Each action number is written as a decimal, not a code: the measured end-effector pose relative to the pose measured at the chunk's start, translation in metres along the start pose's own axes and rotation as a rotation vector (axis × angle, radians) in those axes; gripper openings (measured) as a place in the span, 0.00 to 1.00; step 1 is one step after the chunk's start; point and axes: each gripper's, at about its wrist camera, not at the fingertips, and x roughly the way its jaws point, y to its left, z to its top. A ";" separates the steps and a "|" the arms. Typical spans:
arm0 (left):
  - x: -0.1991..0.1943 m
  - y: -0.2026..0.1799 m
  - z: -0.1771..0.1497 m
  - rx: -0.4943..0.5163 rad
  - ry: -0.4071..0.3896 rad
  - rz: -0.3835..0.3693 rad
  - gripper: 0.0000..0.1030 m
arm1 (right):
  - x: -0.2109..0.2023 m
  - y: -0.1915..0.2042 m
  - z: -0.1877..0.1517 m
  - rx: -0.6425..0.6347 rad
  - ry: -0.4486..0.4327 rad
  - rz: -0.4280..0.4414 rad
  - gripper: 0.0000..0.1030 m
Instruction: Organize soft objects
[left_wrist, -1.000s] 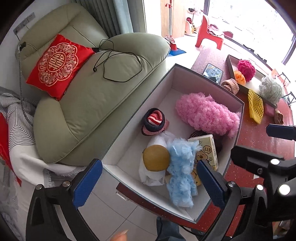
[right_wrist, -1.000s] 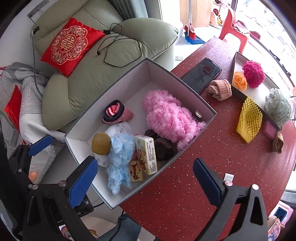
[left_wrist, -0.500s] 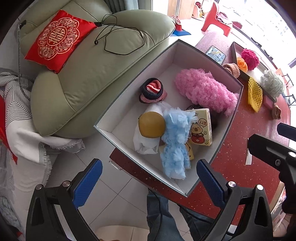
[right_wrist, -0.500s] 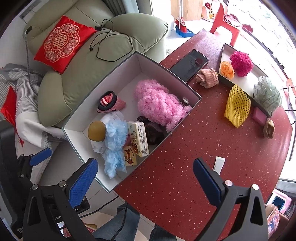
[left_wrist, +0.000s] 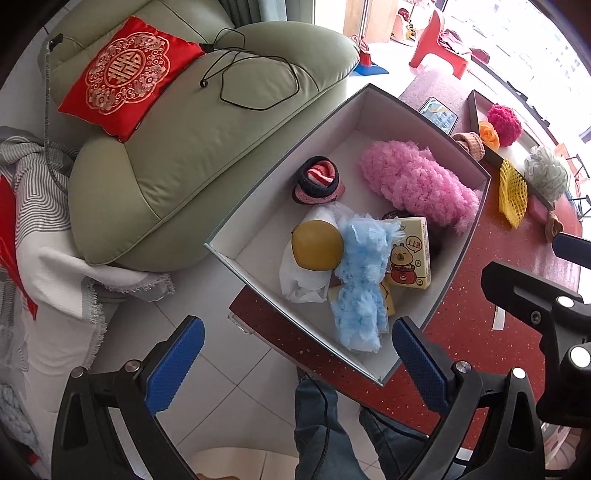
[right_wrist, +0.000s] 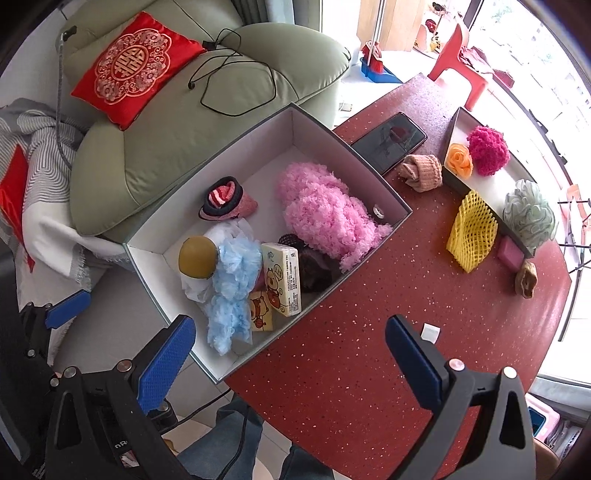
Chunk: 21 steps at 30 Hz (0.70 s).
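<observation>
A grey open box (left_wrist: 476, 236) (right_wrist: 391, 199) overhangs the red table's left edge. In it lie a pink fluffy piece (left_wrist: 417, 184) (right_wrist: 328, 214), a light blue fluffy piece (left_wrist: 360, 280) (right_wrist: 231, 284), a yellow-brown ball (left_wrist: 317, 245) (right_wrist: 197, 256), a rolled striped sock (left_wrist: 317, 179) (right_wrist: 221, 197), tissue packs (left_wrist: 410, 254) (right_wrist: 282, 278) and a white bag. My left gripper (left_wrist: 295, 362) is open and empty, high above the box's near corner. My right gripper (right_wrist: 291, 362) is open and empty above the table's near edge.
On the red table (right_wrist: 369, 332) lie a phone (right_wrist: 391, 142), a rolled beige sock (right_wrist: 421, 171), a yellow foam net (right_wrist: 471, 229), a pink block (right_wrist: 509, 253) and a brown piece (right_wrist: 526, 277). A tray (right_wrist: 484, 186) holds an orange rose, a magenta pompom and a green sponge. A green sofa (right_wrist: 207, 122) stands left.
Both grippers have pulled up and back from the box, so it looks smaller and farther. Both stay open and empty. The objects have not moved.
</observation>
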 end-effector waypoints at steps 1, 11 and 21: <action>0.000 0.001 0.000 -0.001 0.000 -0.001 0.99 | 0.000 0.001 0.000 -0.002 0.000 -0.001 1.00; 0.002 0.004 -0.002 -0.006 0.006 0.003 0.99 | 0.001 0.008 0.001 -0.020 0.003 -0.017 1.00; 0.003 0.005 -0.003 -0.008 0.010 -0.004 0.99 | 0.003 0.011 0.001 -0.029 0.007 -0.028 1.00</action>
